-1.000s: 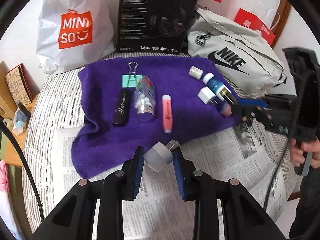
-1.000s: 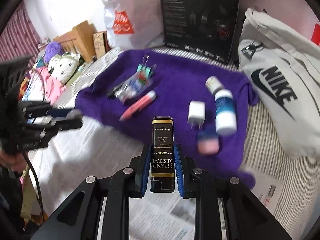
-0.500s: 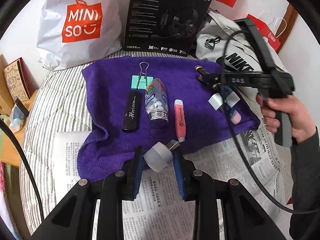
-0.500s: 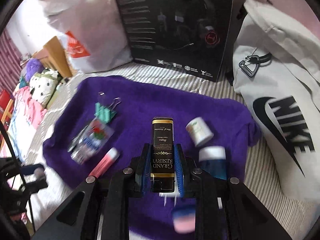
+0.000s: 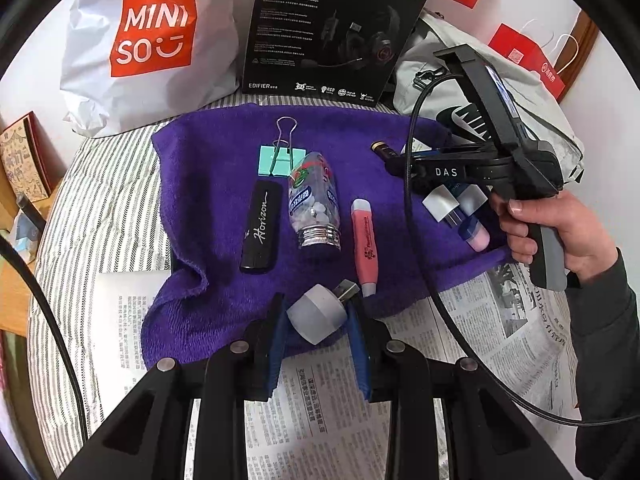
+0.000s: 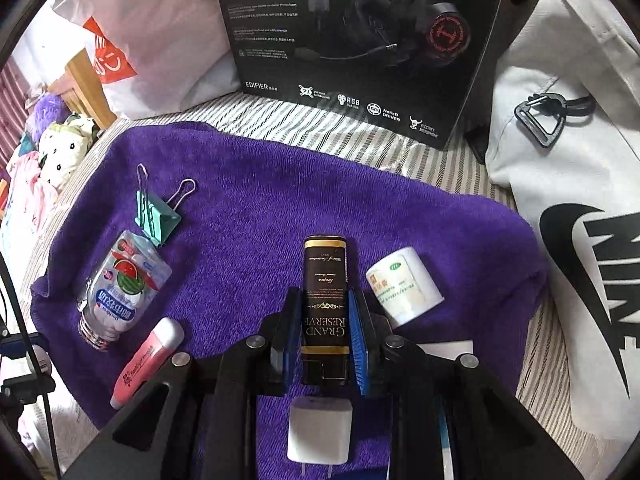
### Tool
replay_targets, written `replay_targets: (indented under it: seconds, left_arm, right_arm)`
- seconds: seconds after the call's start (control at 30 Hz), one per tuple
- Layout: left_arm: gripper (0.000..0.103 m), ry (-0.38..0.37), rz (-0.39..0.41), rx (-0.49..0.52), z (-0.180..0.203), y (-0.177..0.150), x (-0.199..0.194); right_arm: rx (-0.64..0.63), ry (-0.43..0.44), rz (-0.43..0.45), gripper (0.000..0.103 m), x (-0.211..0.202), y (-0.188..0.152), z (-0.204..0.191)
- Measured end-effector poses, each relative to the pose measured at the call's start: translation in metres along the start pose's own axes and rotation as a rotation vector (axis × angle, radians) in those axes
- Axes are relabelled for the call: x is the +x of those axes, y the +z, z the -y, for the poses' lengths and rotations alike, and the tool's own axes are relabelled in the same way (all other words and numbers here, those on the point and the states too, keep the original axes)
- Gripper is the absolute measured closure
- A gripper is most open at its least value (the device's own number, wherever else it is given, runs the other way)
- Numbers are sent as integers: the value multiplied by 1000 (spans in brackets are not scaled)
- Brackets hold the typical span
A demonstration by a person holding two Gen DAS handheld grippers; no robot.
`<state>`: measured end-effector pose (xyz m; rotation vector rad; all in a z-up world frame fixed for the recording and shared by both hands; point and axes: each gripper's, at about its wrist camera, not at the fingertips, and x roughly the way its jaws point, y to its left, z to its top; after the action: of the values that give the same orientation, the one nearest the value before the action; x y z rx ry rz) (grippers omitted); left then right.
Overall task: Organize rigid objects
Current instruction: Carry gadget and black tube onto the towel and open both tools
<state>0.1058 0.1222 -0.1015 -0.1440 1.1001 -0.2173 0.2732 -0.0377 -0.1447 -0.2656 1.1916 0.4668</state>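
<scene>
While the right gripper (image 6: pixel 323 334) is clamped on the black Grand Reserve tube (image 6: pixel 324 300), that tube hangs just over the purple towel (image 6: pixel 280 216), between the binder clip (image 6: pixel 156 216) side and the small white roll (image 6: pixel 404 284), with the white plug adapter (image 6: pixel 320 430) right under the jaws. If I were doing this, I'd set the tube down flat in the bare patch of towel to the left of the roll, lined up with the other stuff, and only let go once it's resting so it doesn't roll into the adapter. Over on the near edge of the towel, the left gripper (image 5: pixel 318 322) is pinched on a white round USB gadget (image 5: pixel 318 314), right below the pink marker (image 5: pixel 365 248). The candy bottle (image 5: pixel 316 200) and black Horizon case (image 5: pixel 262 226) lie left of that marker, so there's a row to match.
</scene>
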Motion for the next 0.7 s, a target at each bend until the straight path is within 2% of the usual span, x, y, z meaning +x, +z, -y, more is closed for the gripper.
replay_targets:
  seconds: [0.17, 0.3, 0.47, 0.7]
  left_arm:
    - [75, 4, -3, 3, 2, 4, 3]
    - [75, 16, 5, -14, 0, 7, 4]
    - [75, 15, 0, -15, 4, 12, 7]
    - [75, -12, 4, 16, 32, 29, 21]
  right_arm:
    - [-26, 4, -10, 78, 0, 3, 0]
    - [-30, 27, -33, 64, -2, 1, 2]
    - [-9, 45, -12, 64, -22, -14, 8]
    - [1, 67, 38, 62, -60, -46, 14]
